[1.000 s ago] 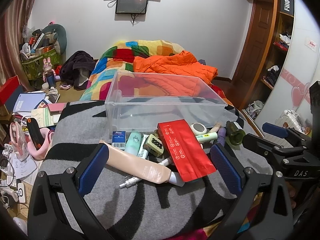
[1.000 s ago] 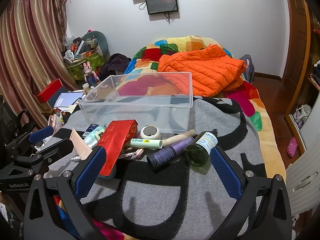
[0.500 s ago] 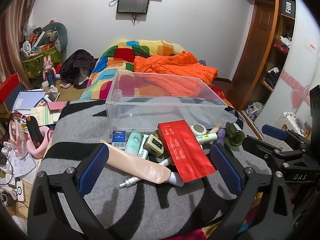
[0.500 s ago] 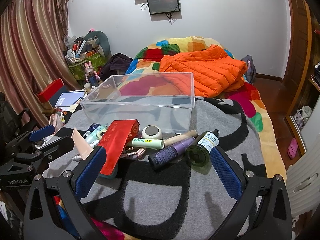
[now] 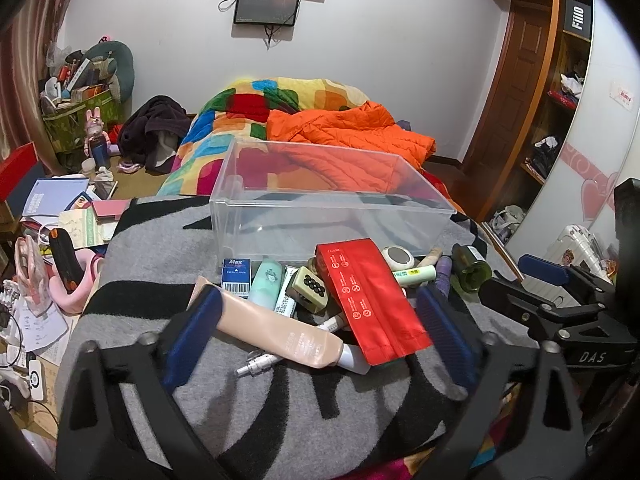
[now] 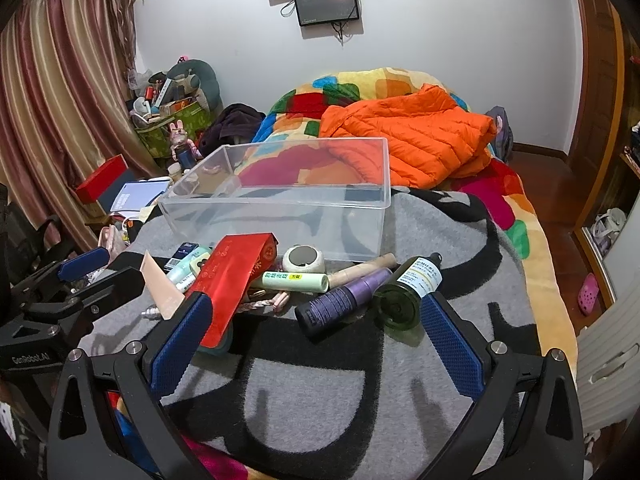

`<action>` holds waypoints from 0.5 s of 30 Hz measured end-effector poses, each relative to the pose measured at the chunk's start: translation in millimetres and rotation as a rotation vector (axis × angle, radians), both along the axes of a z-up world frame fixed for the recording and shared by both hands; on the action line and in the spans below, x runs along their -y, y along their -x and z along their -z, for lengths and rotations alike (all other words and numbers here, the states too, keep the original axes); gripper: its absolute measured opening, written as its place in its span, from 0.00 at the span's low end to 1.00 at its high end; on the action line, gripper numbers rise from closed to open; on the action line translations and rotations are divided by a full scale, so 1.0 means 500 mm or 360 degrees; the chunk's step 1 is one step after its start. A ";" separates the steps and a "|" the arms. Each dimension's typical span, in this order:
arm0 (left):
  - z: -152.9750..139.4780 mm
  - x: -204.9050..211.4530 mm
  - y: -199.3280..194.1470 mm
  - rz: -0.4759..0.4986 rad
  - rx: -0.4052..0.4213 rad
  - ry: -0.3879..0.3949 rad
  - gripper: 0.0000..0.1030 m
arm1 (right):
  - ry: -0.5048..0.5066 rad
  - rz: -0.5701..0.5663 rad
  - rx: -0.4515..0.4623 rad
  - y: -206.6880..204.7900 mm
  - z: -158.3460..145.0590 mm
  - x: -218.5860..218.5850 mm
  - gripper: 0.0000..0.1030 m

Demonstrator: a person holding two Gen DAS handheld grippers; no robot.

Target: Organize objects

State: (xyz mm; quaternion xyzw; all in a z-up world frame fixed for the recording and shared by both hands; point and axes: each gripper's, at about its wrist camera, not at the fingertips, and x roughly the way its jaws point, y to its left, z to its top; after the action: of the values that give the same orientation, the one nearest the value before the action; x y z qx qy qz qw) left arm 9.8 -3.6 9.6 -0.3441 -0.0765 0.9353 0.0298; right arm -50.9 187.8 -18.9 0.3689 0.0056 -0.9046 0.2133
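An empty clear plastic bin (image 5: 332,204) (image 6: 280,196) stands on a grey and black blanket (image 5: 304,396). In front of it lies a heap of toiletries: a red pouch (image 5: 368,300) (image 6: 234,280), a beige tube (image 5: 276,330), a mint bottle (image 5: 267,284), a white round jar (image 6: 303,260), a pale green tube (image 6: 294,280), a purple bottle (image 6: 344,300) and a dark green bottle (image 6: 408,290). My left gripper (image 5: 316,336) is open and empty just before the beige tube. My right gripper (image 6: 316,344) is open and empty before the bottles.
An orange jacket (image 6: 408,136) and a patchwork quilt (image 5: 256,120) lie on the bed behind the bin. Clutter, books and a red box (image 6: 102,180) fill the floor at the left. A wooden door and shelves (image 5: 556,80) stand at the right.
Both views have crept slightly forward toward the heap. Nothing was taken hold of and both grippers stay open.
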 end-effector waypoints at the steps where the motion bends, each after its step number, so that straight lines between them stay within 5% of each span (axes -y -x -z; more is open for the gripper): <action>1: 0.004 0.002 0.005 0.0003 0.0018 0.0001 0.82 | -0.0003 0.0001 -0.0002 0.003 0.002 -0.002 0.99; 15: 0.031 0.109 0.080 -0.0205 0.0155 0.0048 0.81 | 0.0012 0.0228 0.0002 0.083 0.005 -0.099 0.88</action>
State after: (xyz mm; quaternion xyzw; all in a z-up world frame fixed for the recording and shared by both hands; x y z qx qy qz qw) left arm -30.2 -58.1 -5.9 -0.3841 -0.0856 0.9185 -0.0394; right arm -92.2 237.5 -21.3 0.3681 -0.0243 -0.9174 0.1495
